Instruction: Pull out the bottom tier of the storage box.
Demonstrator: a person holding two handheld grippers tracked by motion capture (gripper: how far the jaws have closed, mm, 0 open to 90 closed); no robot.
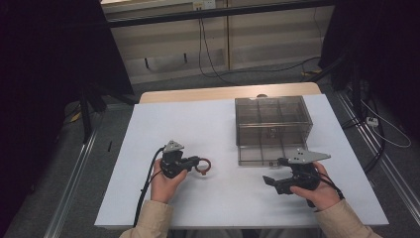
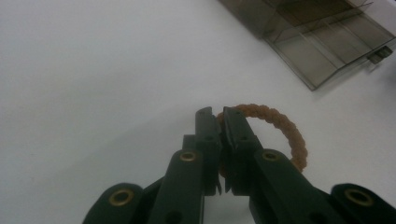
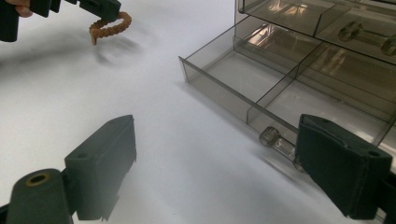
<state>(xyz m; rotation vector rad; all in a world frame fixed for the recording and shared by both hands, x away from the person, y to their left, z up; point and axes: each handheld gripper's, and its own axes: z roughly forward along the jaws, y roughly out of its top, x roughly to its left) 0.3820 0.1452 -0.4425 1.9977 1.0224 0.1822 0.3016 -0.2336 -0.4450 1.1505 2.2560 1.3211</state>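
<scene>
- In the high view, the left gripper (image 1: 194, 162) sits left of centre in the lower half of the frame, over the white table (image 1: 163, 124). Its jaws are pinched nearly together on a braided orange ring (image 1: 203, 166), which hangs off the tips toward the middle of the frame.
- In the left gripper view, the ring (image 2: 285, 128) arcs up and to the right of the two black jaws at lower centre. They clamp one side of the loop and the rest stands free. The ring's shadow in the right gripper view, falling a little apart from it, suggests it is lifted just off the table.
- Further right in the high view stands a smoky clear drawer box (image 1: 273, 116), upper right of centre. Its bottom drawer (image 1: 262, 153) is pulled out toward the person, with empty compartments showing.
- At lower right, the right gripper (image 1: 275, 172) rests just in front of the open drawer. In the right gripper view its jaws stand wide with nothing between them, and the drawer's small clear knob (image 3: 273, 137) is near the right-hand jaw.
- Judged step: the ring is picked up and ready to be carried to the drawer.
- The next move calls for carrying the ring rightward across the table, lifting it above the drawer's front wall, centring it over a compartment, and only then parting the jaws. The right gripper is well placed to steady or shut the drawer.
</scene>
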